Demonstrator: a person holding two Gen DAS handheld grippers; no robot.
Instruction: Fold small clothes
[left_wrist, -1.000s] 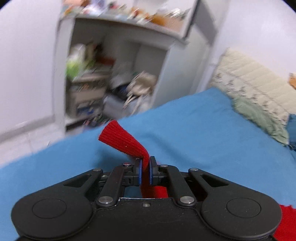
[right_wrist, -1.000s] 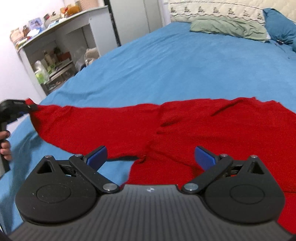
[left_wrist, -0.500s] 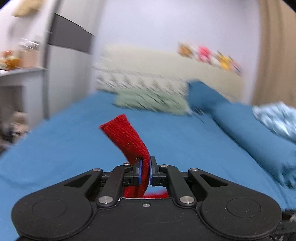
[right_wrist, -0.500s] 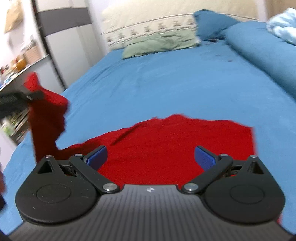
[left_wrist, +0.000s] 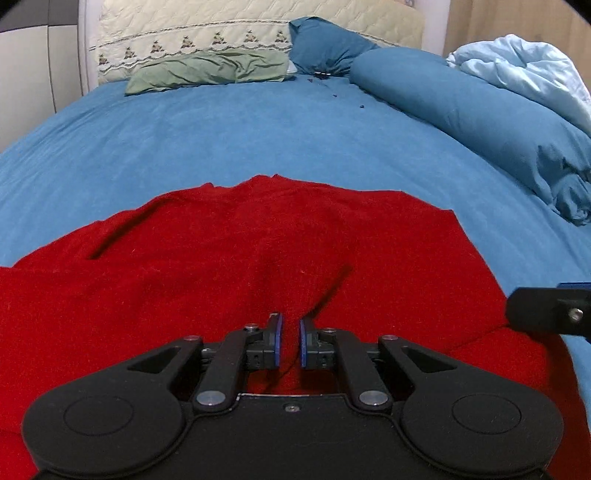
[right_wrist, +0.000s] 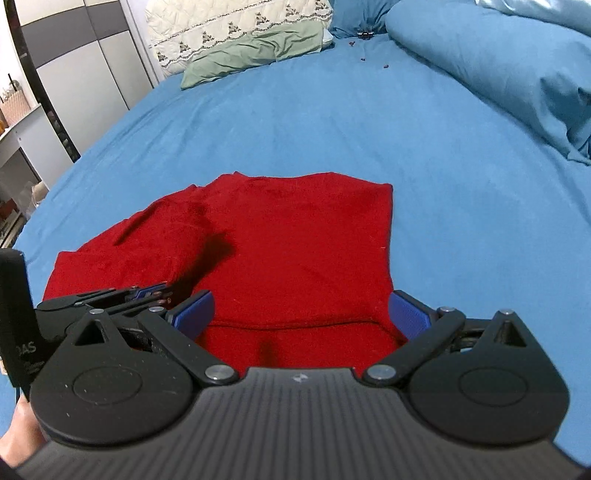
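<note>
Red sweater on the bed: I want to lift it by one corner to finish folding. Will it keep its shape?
Probably not. The red sweater lies limp in soft creases on the blue sheet, so it would likely droop. Its fuzzy knit should grip the pads rather than slip. It looks light.

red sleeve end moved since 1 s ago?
Yes. The sleeve, earlier stretched left toward the shelf, now lies folded over the sweater's body on the blue bedsheet. The left gripper has just been opening, nothing clamped.
</note>
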